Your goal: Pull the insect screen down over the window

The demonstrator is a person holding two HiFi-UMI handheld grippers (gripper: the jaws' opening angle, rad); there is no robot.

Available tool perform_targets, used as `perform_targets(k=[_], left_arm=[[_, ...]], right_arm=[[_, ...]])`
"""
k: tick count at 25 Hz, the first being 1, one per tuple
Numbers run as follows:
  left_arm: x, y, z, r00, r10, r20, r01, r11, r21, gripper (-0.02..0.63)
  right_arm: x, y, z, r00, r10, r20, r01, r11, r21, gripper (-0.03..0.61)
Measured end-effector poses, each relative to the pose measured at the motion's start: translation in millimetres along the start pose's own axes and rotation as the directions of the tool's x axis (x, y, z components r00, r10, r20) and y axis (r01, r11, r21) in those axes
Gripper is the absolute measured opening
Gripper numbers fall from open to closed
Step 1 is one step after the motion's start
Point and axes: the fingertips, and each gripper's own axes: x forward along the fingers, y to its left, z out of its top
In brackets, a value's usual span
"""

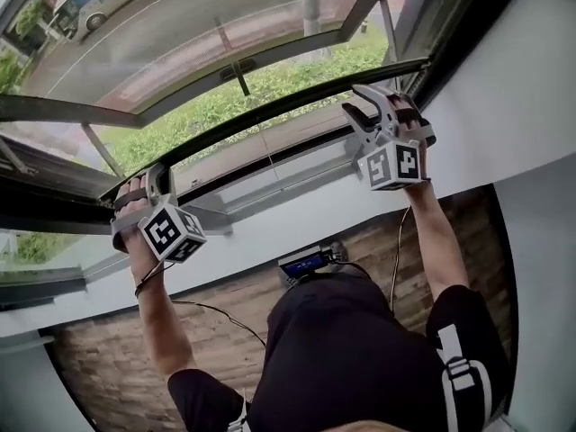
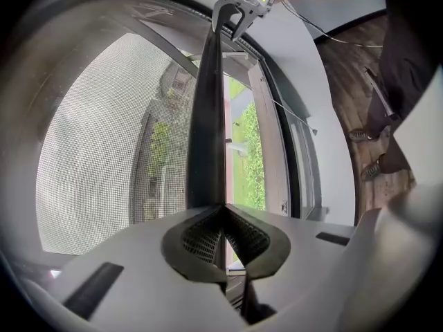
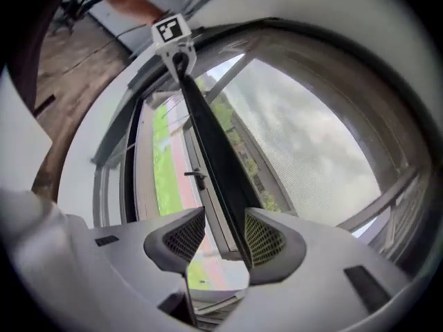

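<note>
The insect screen's dark bottom bar (image 1: 270, 106) slants across the window opening, with grey mesh (image 1: 180, 52) stretched above it. My left gripper (image 1: 135, 192) is at the bar's left end, and in the left gripper view its jaws (image 2: 223, 213) are shut on the bar (image 2: 206, 116). My right gripper (image 1: 373, 106) is at the bar's right end. In the right gripper view its jaws (image 3: 225, 234) stand open with the bar (image 3: 211, 144) running between them, close to the right-hand pad (image 3: 266, 241). The mesh (image 3: 304, 144) lies to the right of the bar there.
A white sill (image 1: 270, 232) runs below the opening, and a white wall (image 1: 531, 106) stands at the right. The outward-tilted window sash with its handle (image 3: 197, 178) lies beyond the bar. On the wooden floor below sits a small device with a blue display (image 1: 306, 264) and cables.
</note>
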Motion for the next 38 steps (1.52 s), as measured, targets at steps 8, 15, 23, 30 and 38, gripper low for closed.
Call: perform_targets(k=[8,15,23,30,38], left_arm=[[-1,-1,3,1.000,-0.003,0.004,0.003,1.000,-0.006,0.014],[-3,2,6,1.000,-0.014,-0.010,0.015,1.000,0.013,0.014],[26,-54,4,0.991,-0.133,-0.013,0.133,0.991,0.014,0.014],[48,-90,1,0.977,-0.213,-0.025,0.213,0.977,0.008,0.014],[86,-144,5,0.965,-0.262,-0.027,0.262,0.965,0.002,0.014]], right_arm=[[10,-10,-28,0.985,0.054,-0.167,-0.093,0.967,-0.238,0.032],[8,-10,-30,0.945,0.213,-0.247,-0.287,0.902,-0.322,0.015],[15,47,-50,0.882,0.360,-0.305,-0.442,0.856,-0.269,0.014],[23,85,-65,0.841,0.409,-0.354,-0.508,0.821,-0.260,0.014],[47,146,-95,0.817,0.407,-0.409,-0.537,0.795,-0.281,0.014]])
